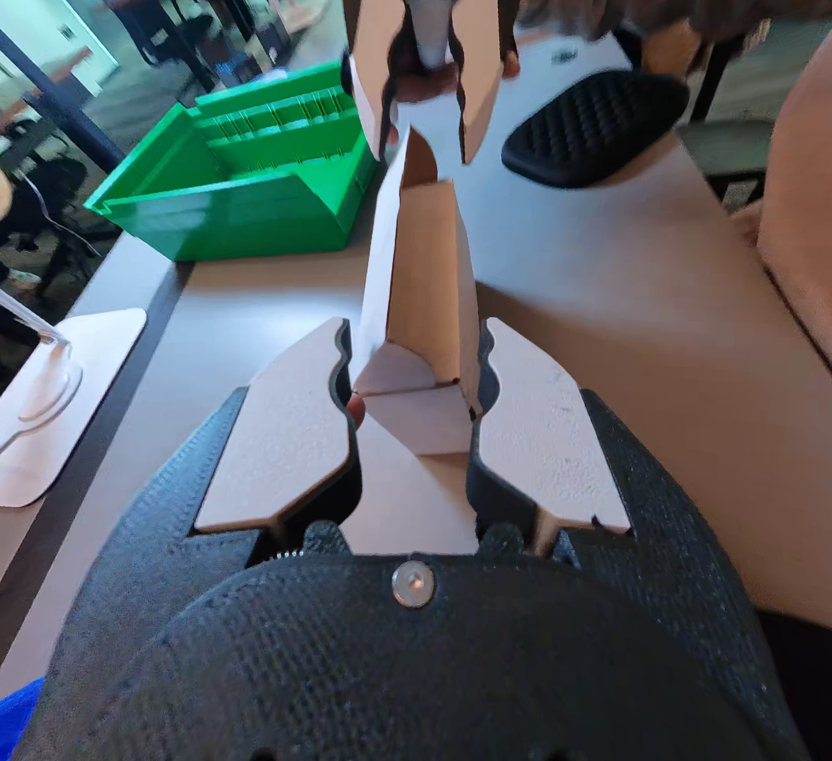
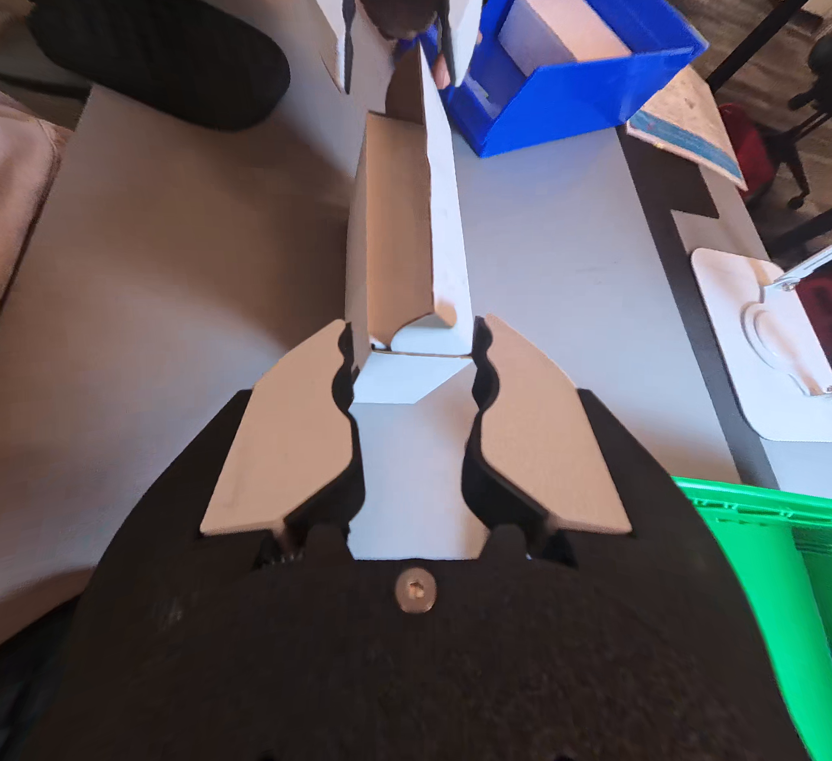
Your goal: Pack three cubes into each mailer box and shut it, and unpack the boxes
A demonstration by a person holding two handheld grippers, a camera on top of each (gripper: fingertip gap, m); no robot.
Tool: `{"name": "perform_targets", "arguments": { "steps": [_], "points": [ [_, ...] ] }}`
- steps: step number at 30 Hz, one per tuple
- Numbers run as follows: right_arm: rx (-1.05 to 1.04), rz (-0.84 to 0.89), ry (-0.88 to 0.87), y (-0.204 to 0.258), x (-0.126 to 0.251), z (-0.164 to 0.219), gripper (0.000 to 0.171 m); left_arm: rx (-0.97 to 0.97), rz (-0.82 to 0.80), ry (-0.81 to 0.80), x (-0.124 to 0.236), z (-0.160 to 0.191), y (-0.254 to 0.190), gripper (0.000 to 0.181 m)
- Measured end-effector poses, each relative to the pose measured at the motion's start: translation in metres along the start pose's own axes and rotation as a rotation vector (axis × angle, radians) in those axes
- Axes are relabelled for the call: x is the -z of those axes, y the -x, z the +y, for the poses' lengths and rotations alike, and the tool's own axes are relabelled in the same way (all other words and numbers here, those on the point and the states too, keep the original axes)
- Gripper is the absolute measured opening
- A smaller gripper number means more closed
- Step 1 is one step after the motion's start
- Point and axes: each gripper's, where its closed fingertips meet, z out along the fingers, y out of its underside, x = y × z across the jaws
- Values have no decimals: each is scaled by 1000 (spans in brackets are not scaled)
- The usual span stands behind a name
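Observation:
A long white mailer box (image 1: 423,267) with a brown cardboard inside stands on the grey table (image 1: 608,289), its lid raised and tilted. My left gripper (image 1: 415,334) is closed on the box's near end, with a finger on each side wall. My right gripper (image 2: 412,334) grips the opposite end of the same box (image 2: 391,222) in the same way. Each gripper shows in the other's view at the box's far end: the right gripper (image 1: 423,141) and the left gripper (image 2: 400,84). A small reddish thing (image 1: 355,408) shows by my left finger; I cannot tell what it is. No cubes are clearly visible.
A green bin (image 1: 225,217) sits on the table beside the box; it also shows in the right wrist view (image 2: 774,582). A blue bin (image 2: 562,109) holds a white box (image 2: 562,24). A black mesh pad (image 1: 594,132) and a white stand base (image 2: 765,343) lie nearby. Some 12 centimeters of space lies between my two pairs of fingers.

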Motion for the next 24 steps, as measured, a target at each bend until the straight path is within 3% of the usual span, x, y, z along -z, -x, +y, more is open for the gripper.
{"name": "perform_targets", "arguments": {
  "steps": [4,17,24],
  "points": [
    [47,23,-14,10,-1,-11,50,-48,-95,-55,7,-17,-5,46],
    [275,148,170,24,-20,16,47,-155,-179,1,-14,20,-30,27],
    [212,106,207,23,-19,14,43,-141,-192,-25,-14,19,-29,26]
  ]
}}
